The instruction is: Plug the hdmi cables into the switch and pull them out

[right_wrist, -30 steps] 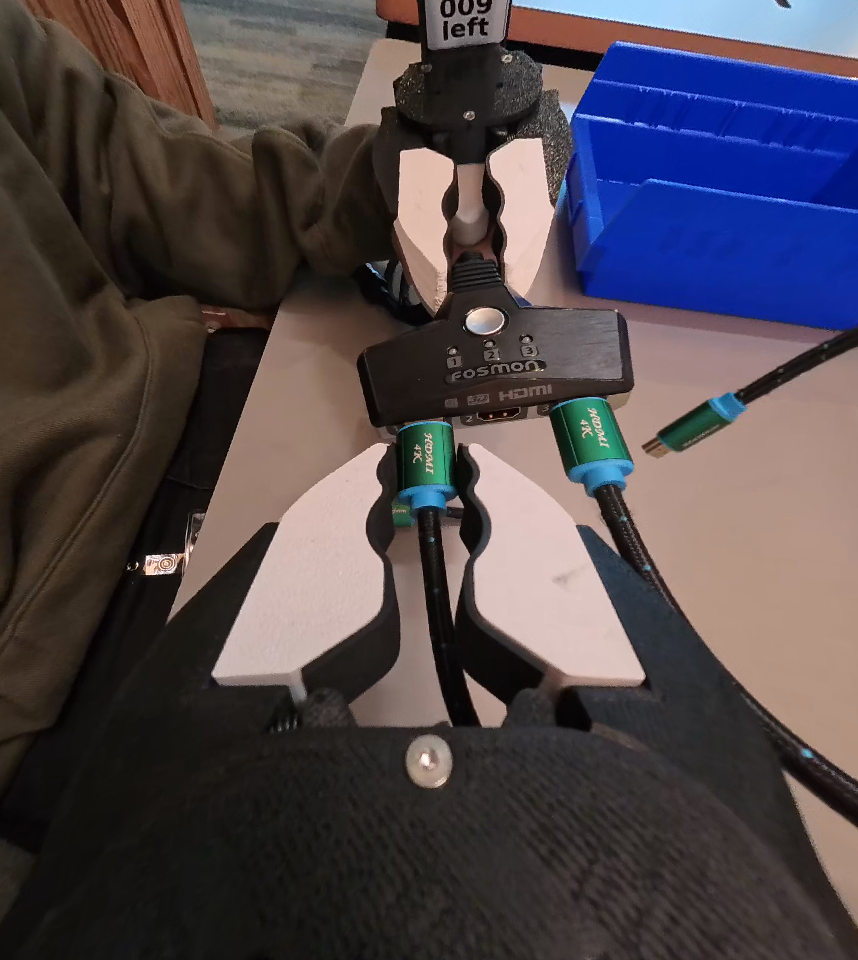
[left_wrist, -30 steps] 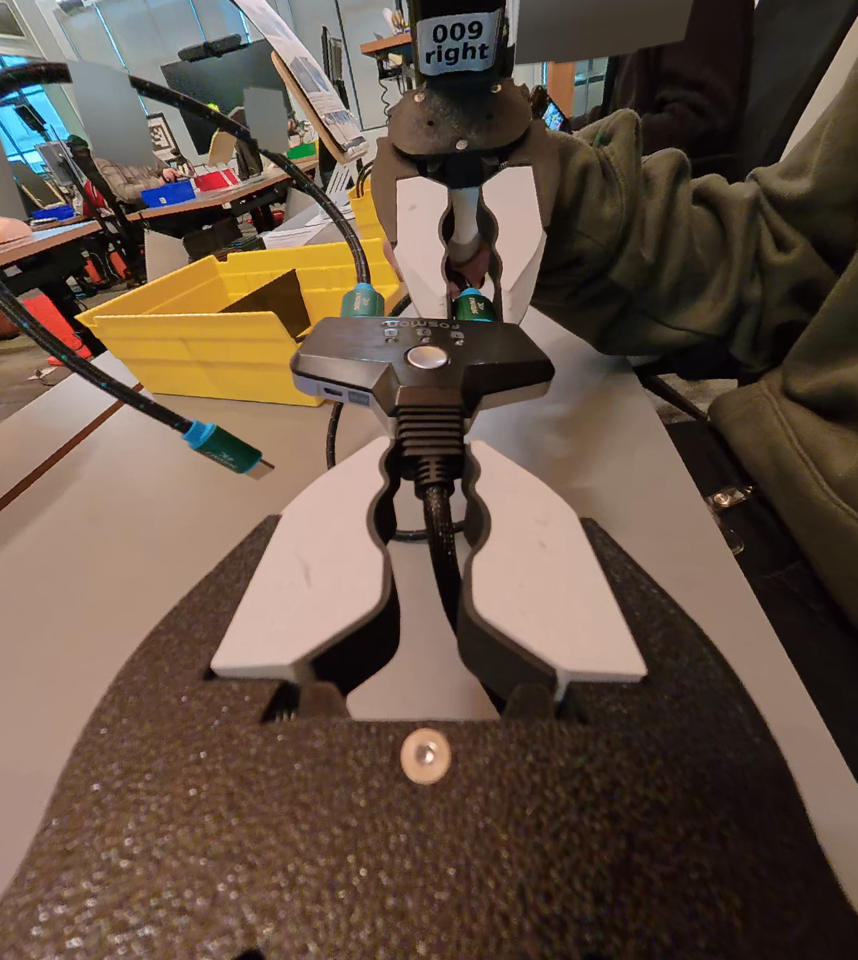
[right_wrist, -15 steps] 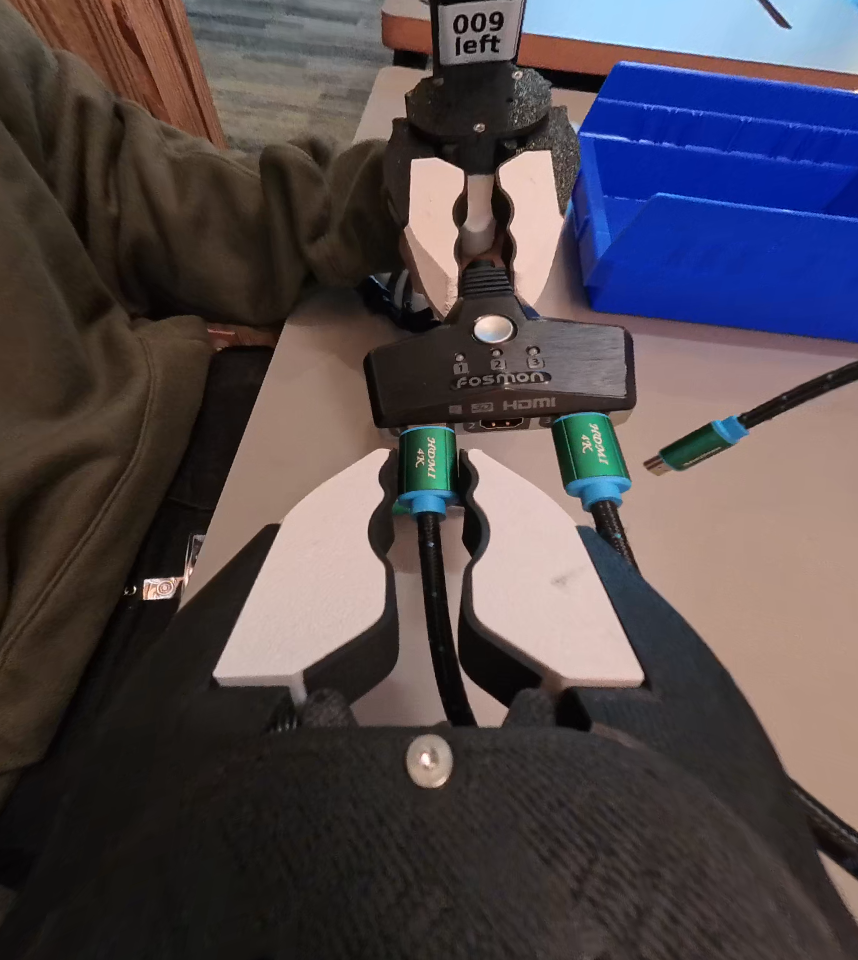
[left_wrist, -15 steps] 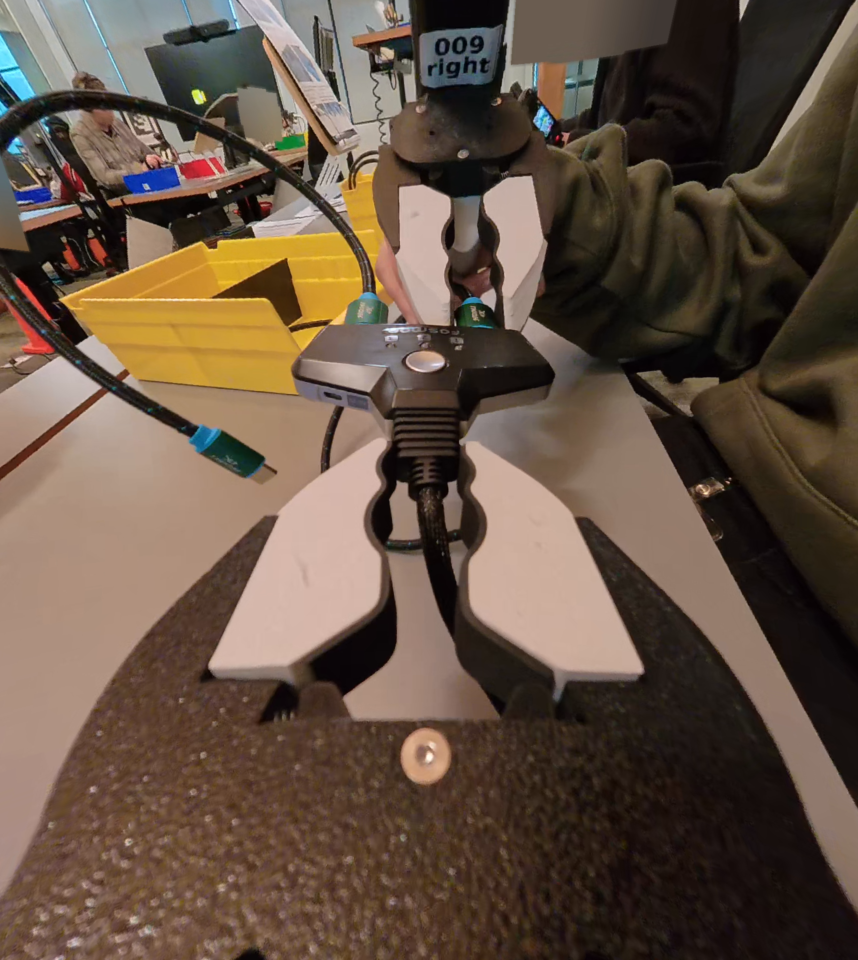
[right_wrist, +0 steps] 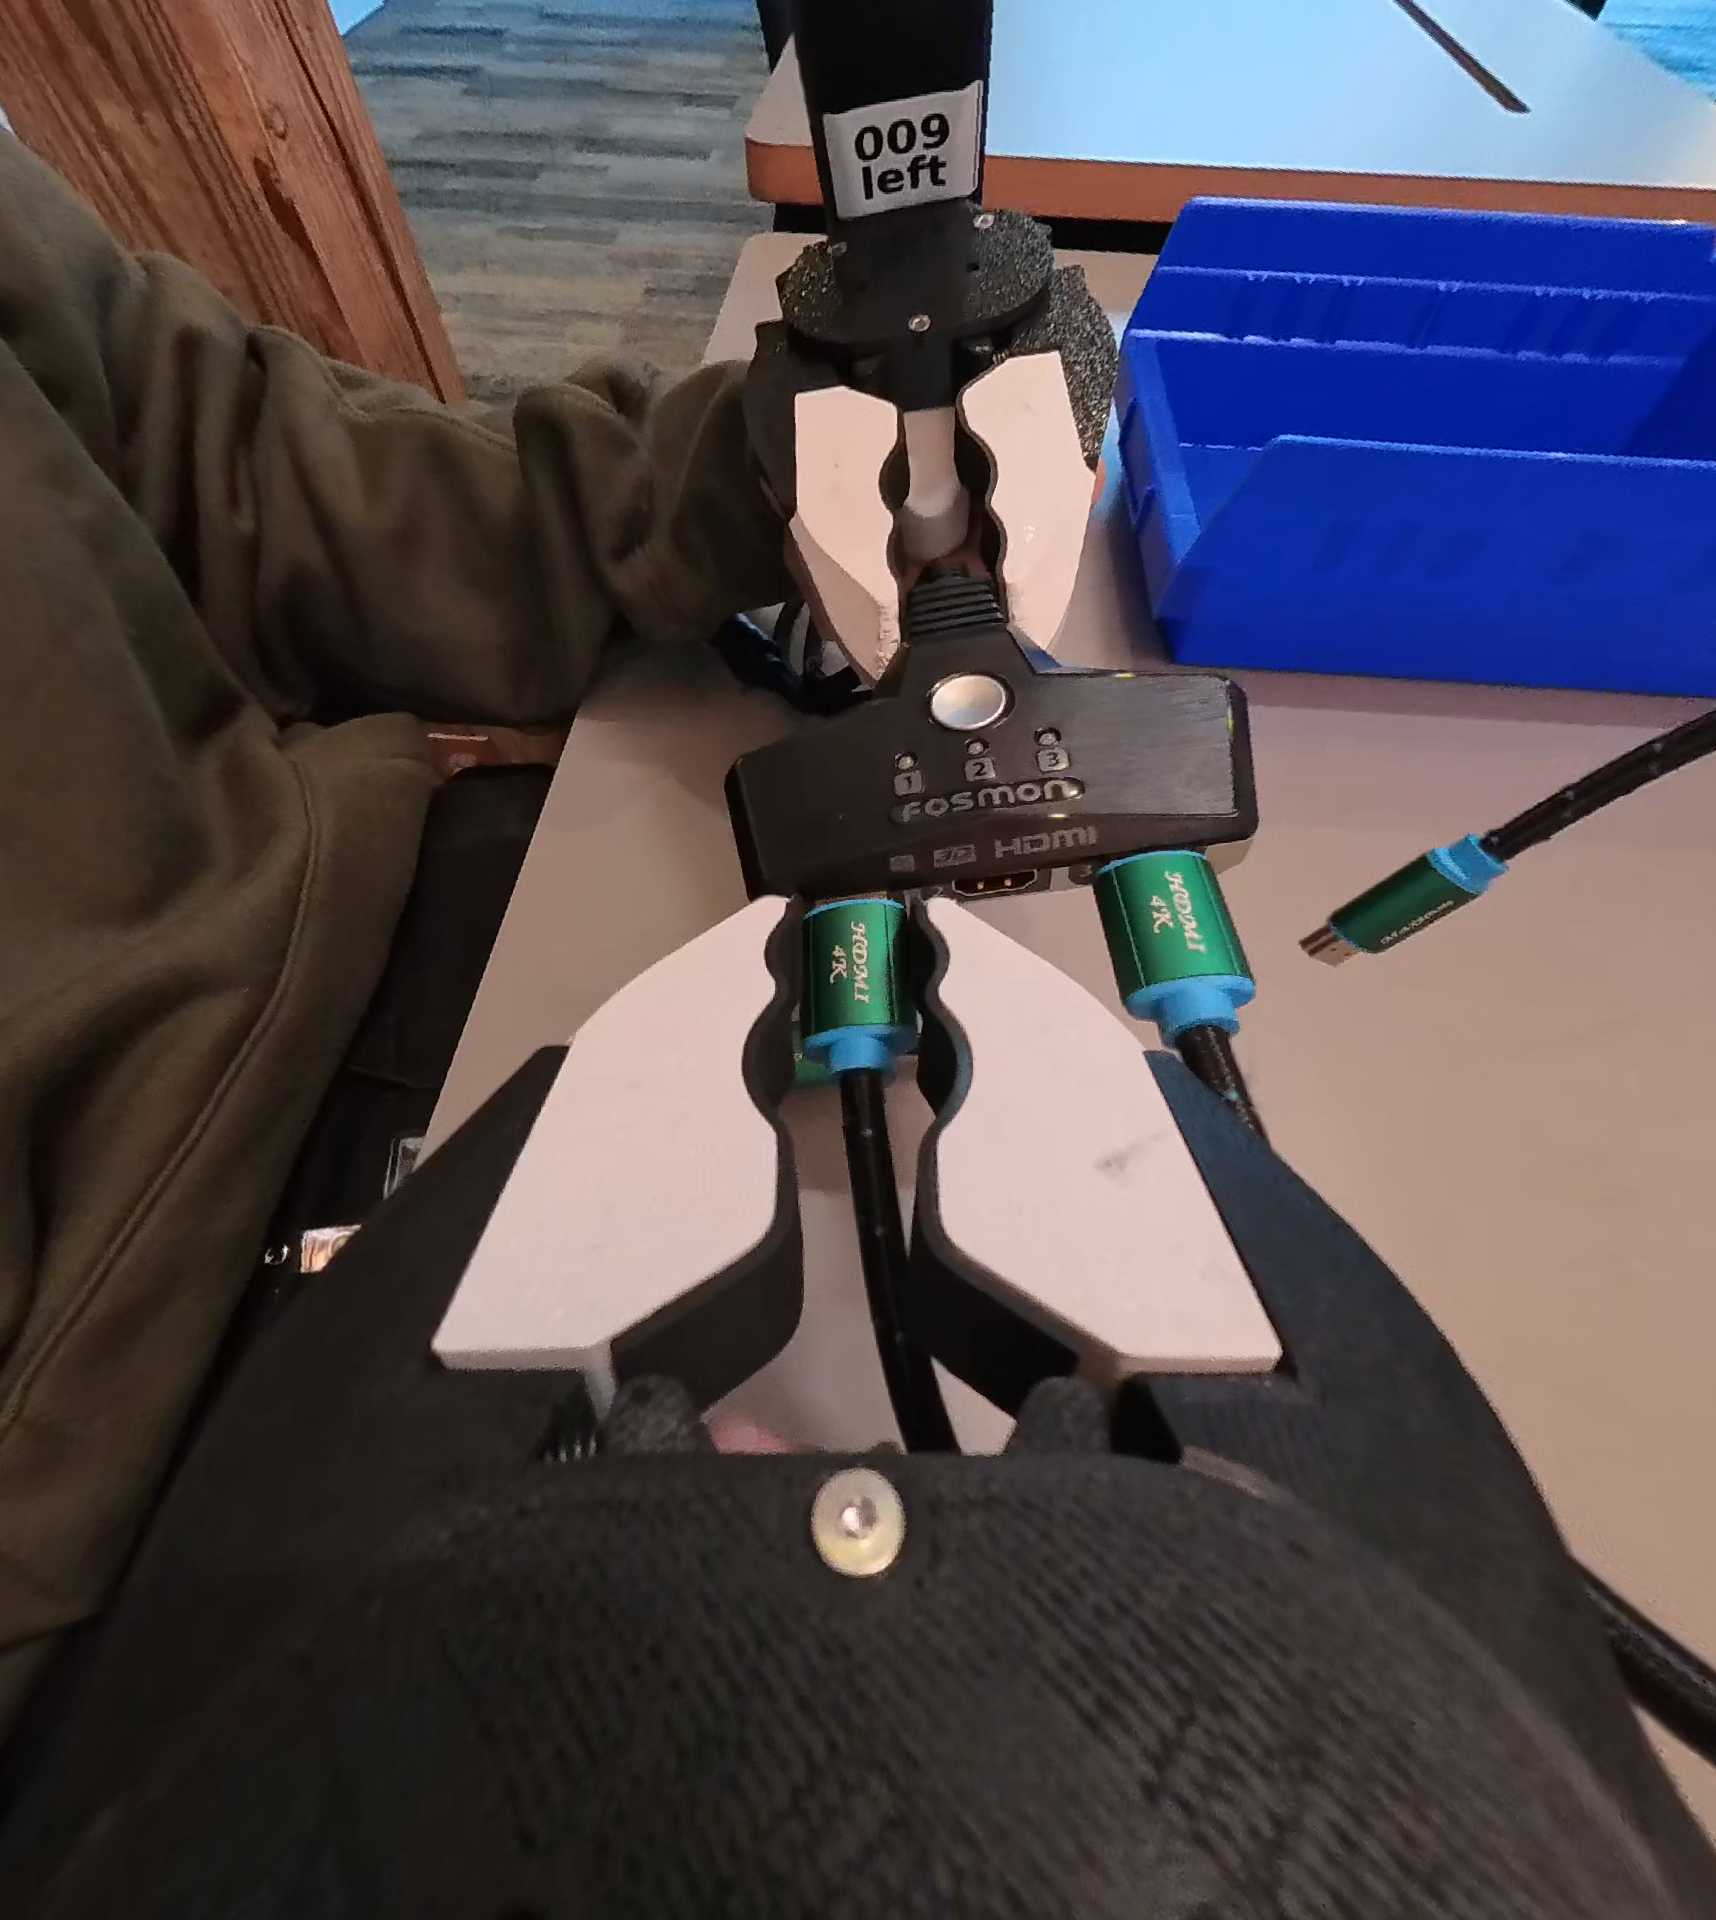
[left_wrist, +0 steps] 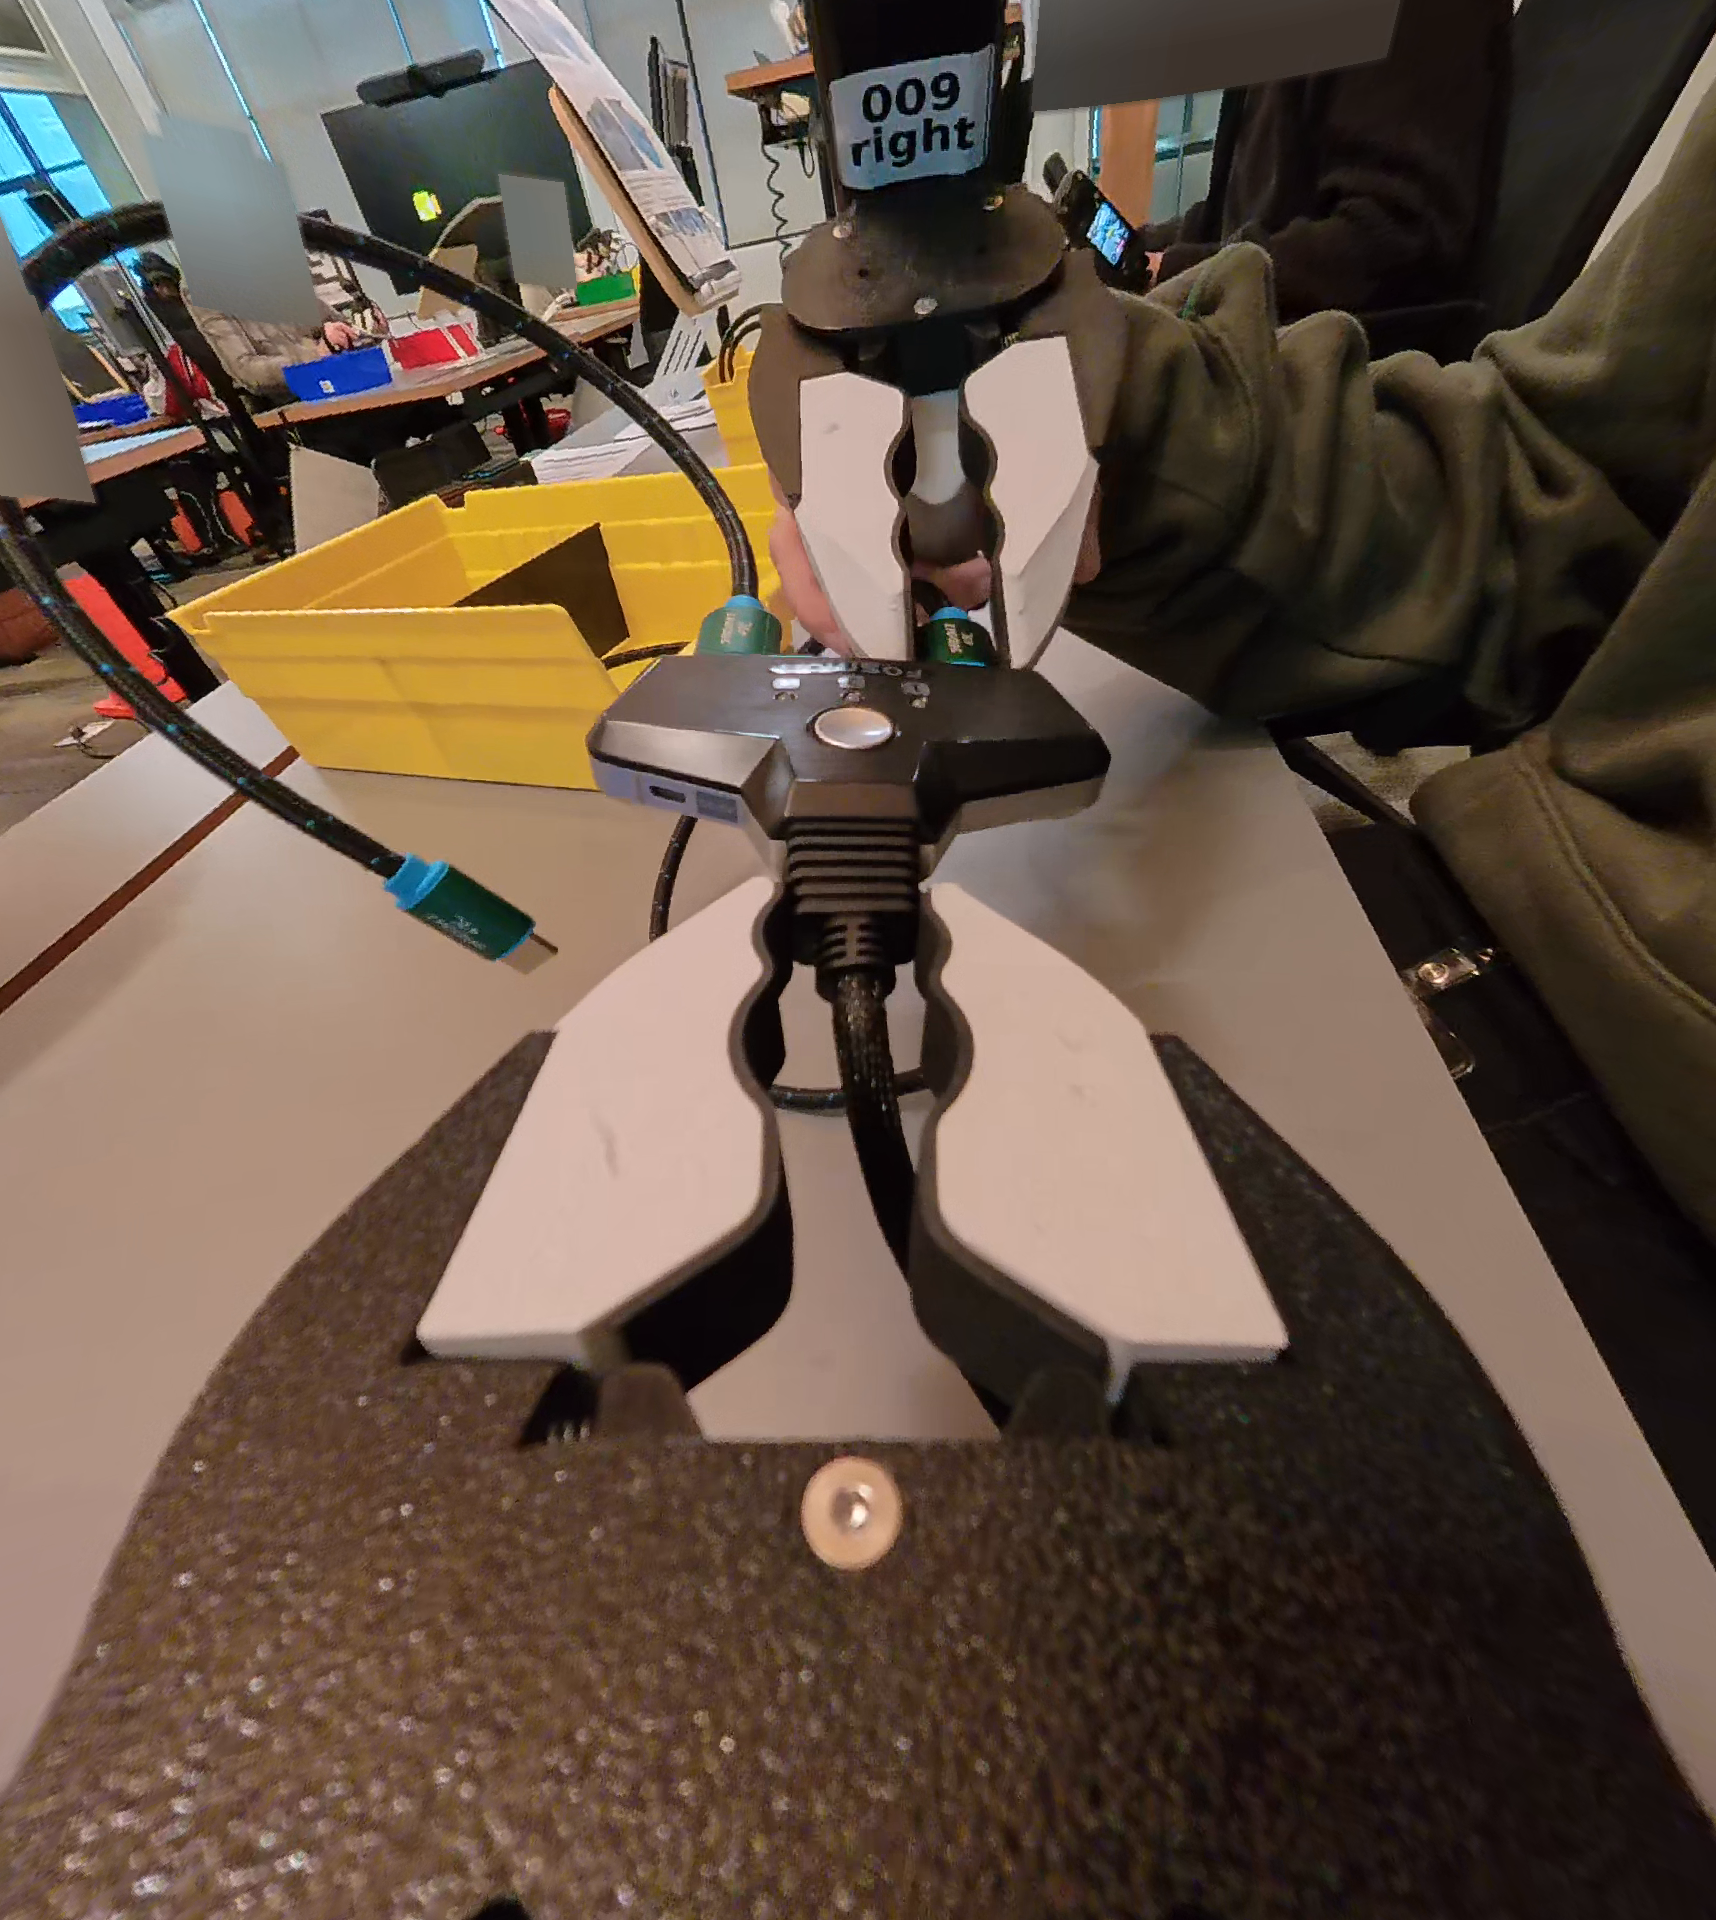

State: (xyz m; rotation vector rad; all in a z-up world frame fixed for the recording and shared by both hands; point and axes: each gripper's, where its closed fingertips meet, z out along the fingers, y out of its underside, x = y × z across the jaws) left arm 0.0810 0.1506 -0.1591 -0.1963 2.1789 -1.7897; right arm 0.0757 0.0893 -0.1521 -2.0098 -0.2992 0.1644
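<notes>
Near the bench (right_wrist: 1456, 1143) edge closest to your body, the black HDMI switch (right_wrist: 1093, 800) sat between your two hand-held grippers, one at each end. Your left hand-held gripper (left_wrist: 852, 914) was clenched on the ribbed strain relief (left_wrist: 849, 862) of the switch's own output cable, with both white fingers (left_wrist: 646, 1122) pressing against it. Your right hand-held gripper (right_wrist: 849, 971) was clenched on the first green plug (right_wrist: 846, 971), which sat at the port nearest your body. That plug looked drawn partly out, because a strip of bare metal showed between its green shell and the switch body. Whether it remained seated in the port cannot be told.

The second green plug (right_wrist: 1171, 951) stood fully inserted in the port on the far side from your body. The middle port (right_wrist: 999, 885) between the two plugs was open. A third green plug (right_wrist: 1394, 920) hung free on its braided black cable (right_wrist: 1654, 769), just above the bench and well apart from the switch.

A blue bin (right_wrist: 1508, 499) stood on the bench behind the switch in the right wrist view. A yellow bin (left_wrist: 438, 644) stood at the opposite end of the bench in the left wrist view. Your olive sleeve (right_wrist: 366, 540) lay along the bench edge beside the left hand-held gripper.
</notes>
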